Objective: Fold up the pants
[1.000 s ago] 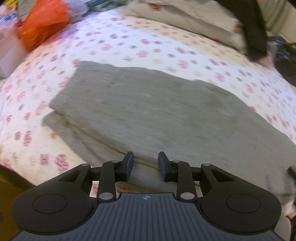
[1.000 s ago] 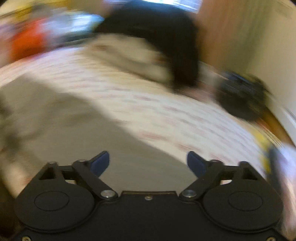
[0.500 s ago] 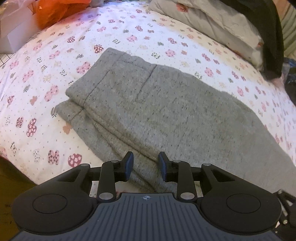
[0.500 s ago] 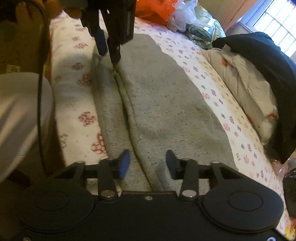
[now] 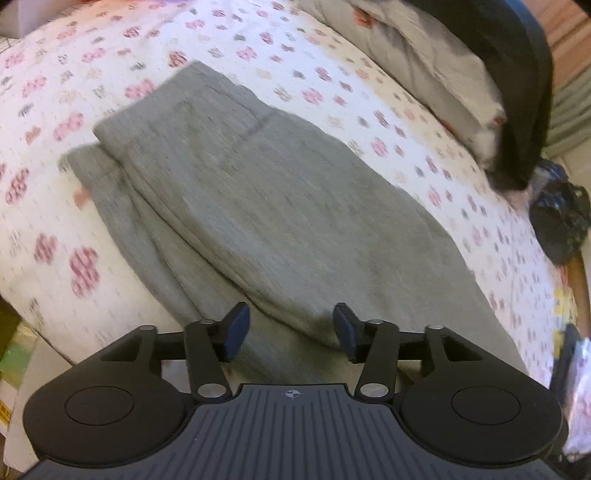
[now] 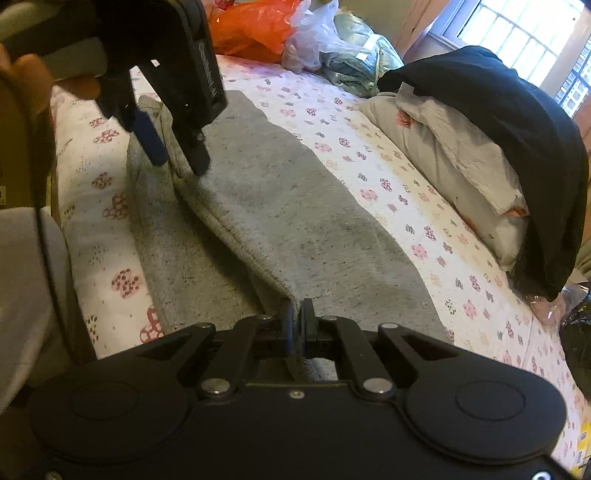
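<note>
Pants (image 6: 295,221), grey, lie folded lengthwise on the flowered bedspread (image 6: 406,206). Right gripper (image 6: 296,325) points down at the near edge, jaws just closed, pinching the upper layer's hem. Left gripper (image 6: 177,158) tilts over the far end, jaws just widened, straddling the fold, apparently without gripping. Orange bag (image 6: 255,29) sits beyond, contents unclear.

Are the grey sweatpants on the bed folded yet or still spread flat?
Folded once lengthwise: the grey sweatpants lie with one leg atop the other on the floral bedsheet, the lower layer's edge showing alongside.
</note>
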### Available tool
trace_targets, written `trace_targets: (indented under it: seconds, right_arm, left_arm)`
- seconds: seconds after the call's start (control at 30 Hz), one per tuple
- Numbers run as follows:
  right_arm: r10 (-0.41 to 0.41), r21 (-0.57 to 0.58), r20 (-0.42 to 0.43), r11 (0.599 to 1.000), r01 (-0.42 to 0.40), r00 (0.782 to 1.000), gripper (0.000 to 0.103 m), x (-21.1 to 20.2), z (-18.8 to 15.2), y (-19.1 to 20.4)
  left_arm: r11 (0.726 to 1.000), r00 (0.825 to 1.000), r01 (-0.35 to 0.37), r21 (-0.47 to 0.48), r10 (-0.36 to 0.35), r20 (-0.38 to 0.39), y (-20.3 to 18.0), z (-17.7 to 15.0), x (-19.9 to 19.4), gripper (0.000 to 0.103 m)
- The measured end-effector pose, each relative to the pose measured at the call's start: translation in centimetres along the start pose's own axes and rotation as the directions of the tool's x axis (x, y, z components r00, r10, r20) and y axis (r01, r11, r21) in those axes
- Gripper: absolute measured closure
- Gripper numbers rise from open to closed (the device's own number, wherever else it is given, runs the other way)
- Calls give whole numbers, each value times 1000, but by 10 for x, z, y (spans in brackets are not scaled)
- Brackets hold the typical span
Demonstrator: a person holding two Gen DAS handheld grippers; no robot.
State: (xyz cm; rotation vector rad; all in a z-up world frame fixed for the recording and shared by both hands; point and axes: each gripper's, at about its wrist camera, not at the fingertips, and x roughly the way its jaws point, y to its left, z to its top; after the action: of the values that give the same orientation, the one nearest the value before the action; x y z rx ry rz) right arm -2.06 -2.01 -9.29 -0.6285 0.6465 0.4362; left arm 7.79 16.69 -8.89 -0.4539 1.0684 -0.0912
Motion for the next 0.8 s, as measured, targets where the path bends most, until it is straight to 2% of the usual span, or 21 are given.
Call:
trace_targets:
  seconds: [0.13, 0.3, 0.37, 0.4, 0.43, 0.47, 0.5, 0.57, 0.7, 0.8]
  right_arm:
    - [7, 2, 1, 1000, -7, 1000, 95, 1, 0, -1]
    - [8, -3, 3, 1000, -8, 1000, 95, -1, -2, 1]
    - [8, -3, 6, 1000, -8, 1000, 95, -2, -3, 2]
    - [7, -1, 6, 1000, -7, 1000, 95, -2, -3, 2]
    - [5, 1, 8, 1000, -5, 1000, 95, -2, -3, 2]
    - [4, 4, 9, 1000, -4, 1000, 95, -2, -4, 2]
    - [4, 6, 10, 1000, -4, 1000, 95, -3, -4, 2]
    - [7, 6, 14, 1000, -7, 1000, 95, -4, -4, 2]
    - [16, -1, 33, 1000, -16, 999, 95, -12, -3, 4]
    - [32, -33, 43, 999, -31, 999, 95, -21, -6, 11]
  left_arm:
    - [999, 1000, 6, 37, -5, -26, -13, -11, 12, 51]
    - [997, 998, 47, -67, -49, -25, -13, 1, 31, 51]
    - [997, 1000, -13, -73, 14, 9, -14, 9, 31, 52]
    - [995, 997, -66, -75, 69, 39, -15, 13, 30, 53]
    - [988, 986, -135, -78, 141, 84, -16, 17, 28, 58]
    - [980, 976, -181, -78, 189, 112, -17, 19, 27, 80]
    - [976, 970, -204, -78, 213, 117, -17, 21, 26, 90]
    - [979, 973, -193, -69, 200, 116, -14, 23, 20, 93]
    - [972, 957, -235, 22, 227, 181, -17, 8, -5, 93]
    - [966, 956, -252, 52, 240, 171, -12, -1, -9, 93]
